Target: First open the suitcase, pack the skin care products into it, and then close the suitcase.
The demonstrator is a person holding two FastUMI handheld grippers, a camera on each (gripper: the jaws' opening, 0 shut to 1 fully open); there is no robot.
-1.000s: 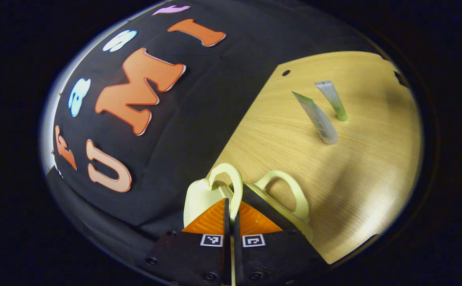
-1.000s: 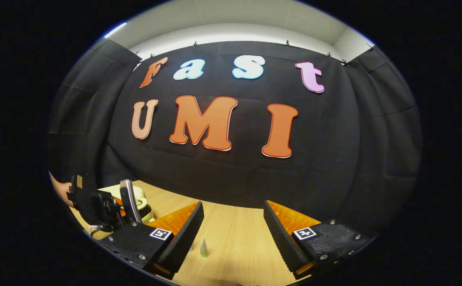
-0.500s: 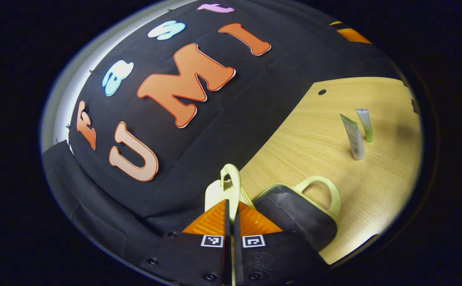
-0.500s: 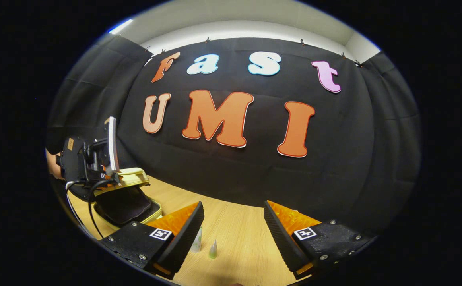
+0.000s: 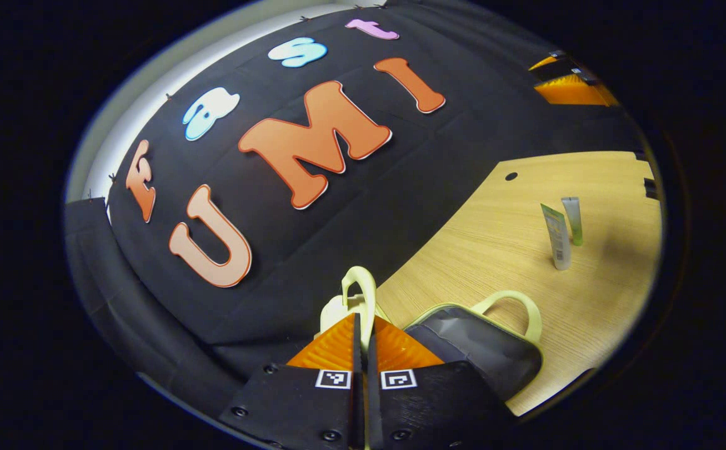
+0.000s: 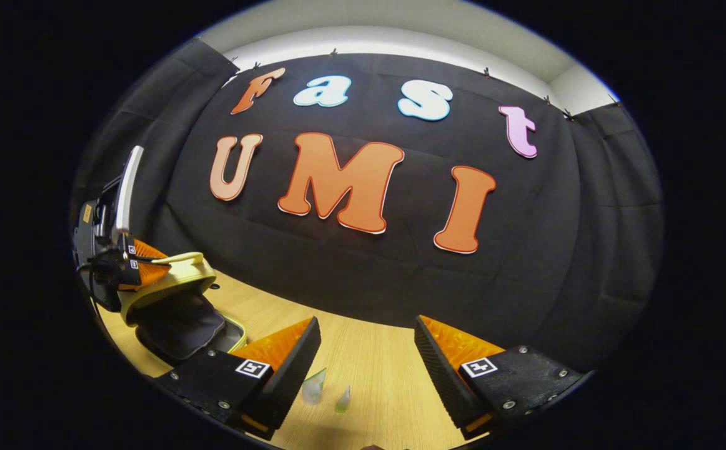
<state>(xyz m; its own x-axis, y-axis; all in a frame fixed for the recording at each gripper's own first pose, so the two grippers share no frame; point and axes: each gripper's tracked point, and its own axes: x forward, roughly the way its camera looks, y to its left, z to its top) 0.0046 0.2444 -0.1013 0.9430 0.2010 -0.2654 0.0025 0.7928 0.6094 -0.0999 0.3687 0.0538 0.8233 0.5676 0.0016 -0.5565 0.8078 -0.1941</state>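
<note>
My left gripper (image 5: pixel 363 320) is shut on the cream handle (image 5: pixel 363 289) of the small suitcase's lid, holding the lid raised. Below it lies the suitcase's open base (image 5: pixel 477 351) with dark lining and its own cream handle (image 5: pixel 517 305). Two skin care tubes stand on their caps farther off on the table, a white one (image 5: pixel 555 239) and a green-capped one (image 5: pixel 573 220). In the right gripper view my right gripper (image 6: pixel 366 357) hangs open above the table with the two tubes (image 6: pixel 313 386) just below its fingers. The open suitcase (image 6: pixel 179 322) and the left gripper (image 6: pixel 141 265) are at the left.
The wooden table (image 5: pixel 494 225) meets the black cloth wall at the back. A small dark hole (image 5: pixel 511 176) marks the tabletop near the wall. The right gripper (image 5: pixel 568 87) shows far off at the top right of the left gripper view.
The left gripper has lifted the lid by its handle, swinging the suitcase from nearly closed to wide open. The right gripper has stayed open, shifting only slightly over the tubes.
</note>
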